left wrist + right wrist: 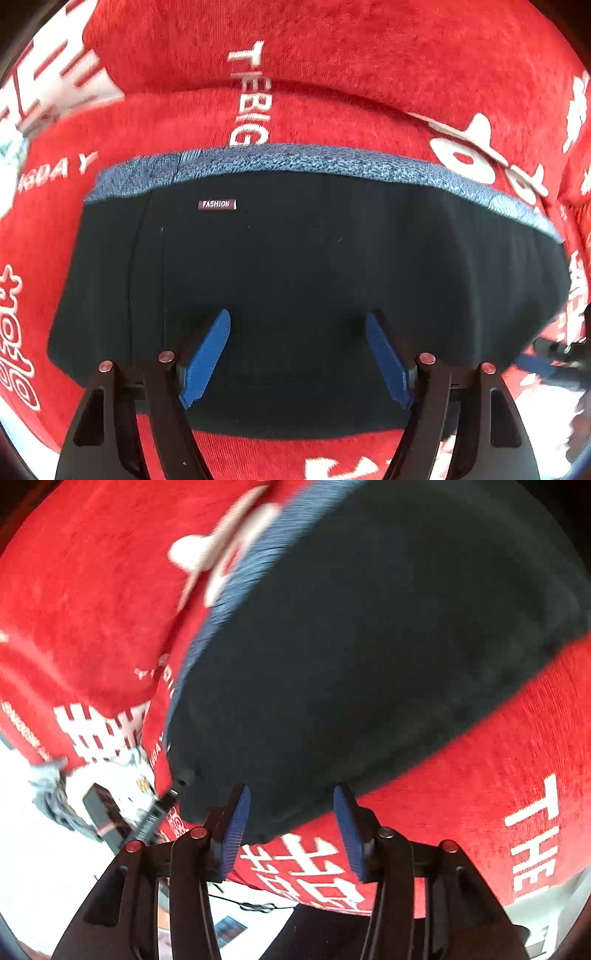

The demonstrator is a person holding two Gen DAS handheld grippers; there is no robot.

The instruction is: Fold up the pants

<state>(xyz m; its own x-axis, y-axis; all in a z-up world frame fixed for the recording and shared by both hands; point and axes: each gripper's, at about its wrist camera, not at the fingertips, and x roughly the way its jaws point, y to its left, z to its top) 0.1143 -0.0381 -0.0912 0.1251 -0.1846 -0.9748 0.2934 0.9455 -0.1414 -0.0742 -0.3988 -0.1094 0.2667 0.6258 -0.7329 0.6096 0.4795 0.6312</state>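
Black pants (295, 280), folded with a blue waistband (295, 158), lie on a red printed cloth (332, 55). Left tongs (297, 356) hover over them, spread wide and empty; right tongs (291, 829), part open, grip nothing, in a blurred view that cuts the pants off.

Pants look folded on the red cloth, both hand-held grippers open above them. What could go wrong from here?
1. The right hand-held gripper straddles the black pants' near edge; closing there may pinch the red cloth too.
2. The left hand-held gripper hangs over mid-fabric; a grab there could bunch the layers.
3. The right wrist view is motion-blurred, so aim at the edge is uncertain.
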